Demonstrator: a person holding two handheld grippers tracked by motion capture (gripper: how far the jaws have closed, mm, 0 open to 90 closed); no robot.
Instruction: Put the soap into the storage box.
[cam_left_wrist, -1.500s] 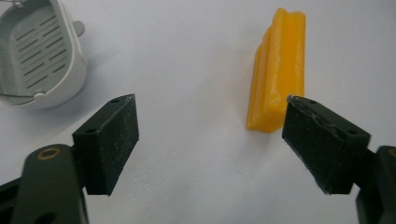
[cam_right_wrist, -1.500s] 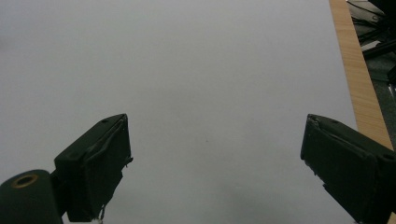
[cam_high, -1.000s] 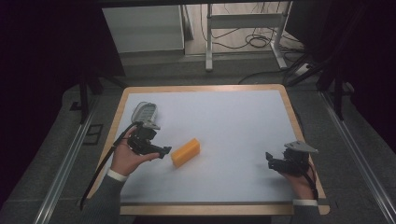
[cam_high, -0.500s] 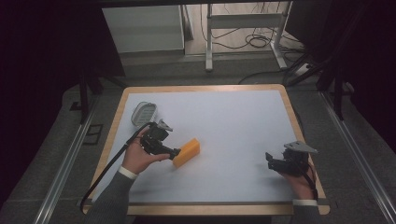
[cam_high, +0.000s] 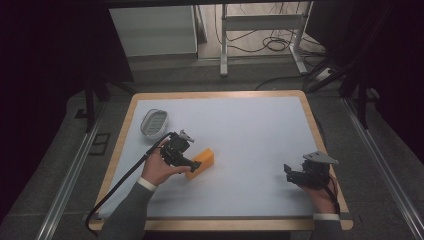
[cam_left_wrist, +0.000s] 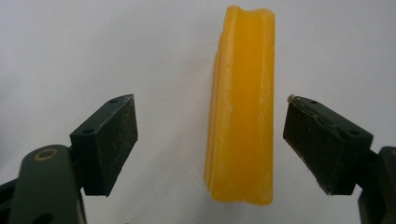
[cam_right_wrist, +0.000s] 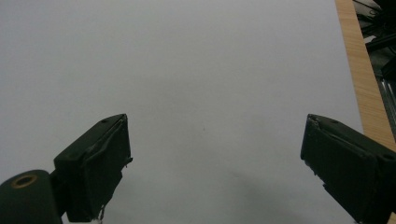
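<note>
A yellow-orange bar lies on the white table cover, left of the middle. My left gripper stands right at it, open, its jaws on either side of the bar and apart from it in the left gripper view, where the gripper straddles the near end. At the near right of the table my right gripper is held open above bare cover, and the right gripper view has nothing between the jaws.
A small oval grey dish rests at the left of the table, behind my left hand. The wooden table rim runs close to my right gripper, also seen as the rim. Cables trail off the near left edge.
My left gripper has moved right and forward from beside the oval dish up to the yellow bar, with its jaws now around the bar's end. The right gripper has stayed put.
</note>
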